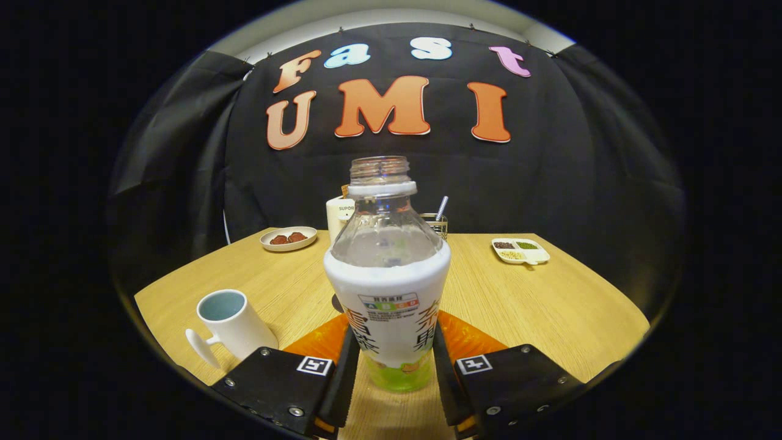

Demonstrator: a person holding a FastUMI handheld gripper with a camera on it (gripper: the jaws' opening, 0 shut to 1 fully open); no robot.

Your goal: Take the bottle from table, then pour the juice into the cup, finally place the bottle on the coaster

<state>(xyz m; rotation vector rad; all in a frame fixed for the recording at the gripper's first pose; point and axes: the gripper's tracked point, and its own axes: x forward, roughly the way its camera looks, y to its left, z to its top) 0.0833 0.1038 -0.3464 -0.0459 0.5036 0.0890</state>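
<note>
The gripper view looks from just behind the two fingers, forward along them and roughly level with the table top (550,305), low above its wooden surface. The bottle (387,287) serves as the landmark: it stands upright, very close to the lens, directly ahead and between the fingers of the gripper (391,373), both of which press its lower sides. The camera faces the far edge of the table and the black cloth wall beyond the bottle. Left of the bottle and near the camera is a white cup (229,327); well beyond the bottle are a plate (288,238) to the left and a divided tray (520,250) to the right.
</note>
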